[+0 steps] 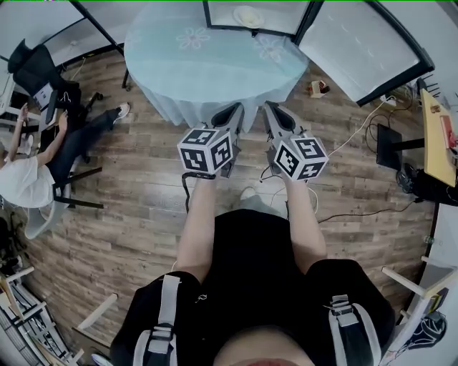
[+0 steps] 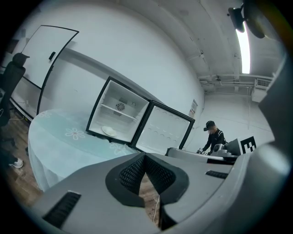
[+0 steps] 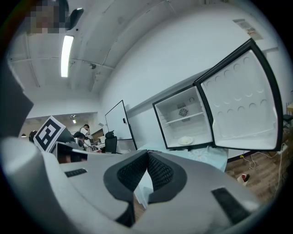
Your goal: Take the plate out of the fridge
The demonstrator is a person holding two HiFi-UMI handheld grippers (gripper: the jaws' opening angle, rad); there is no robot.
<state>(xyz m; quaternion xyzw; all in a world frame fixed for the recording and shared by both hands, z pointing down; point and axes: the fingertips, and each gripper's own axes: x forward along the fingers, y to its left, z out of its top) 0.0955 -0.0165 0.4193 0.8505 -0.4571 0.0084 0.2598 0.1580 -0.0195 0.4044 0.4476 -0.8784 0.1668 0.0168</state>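
Sitting on the floor of the open fridge point(image 2: 130, 109), the plate point(image 1: 248, 16) lies well ahead of both tools, across the round table point(image 1: 200, 68). The left gripper point(image 1: 230, 114) and right gripper point(image 1: 275, 114) hang side by side at the table's near edge, each with jaws pressed together on nothing.

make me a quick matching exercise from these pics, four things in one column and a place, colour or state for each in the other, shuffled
Things
1. plate
2. fridge door
3. left gripper
4. tablecloth

Descriptions
A. pale blue with a flower print
B. swung wide open
C. jaws together, nothing between them
D. lying on the floor of the fridge

Pairs: 1-D, 2-B, 3-C, 4-A
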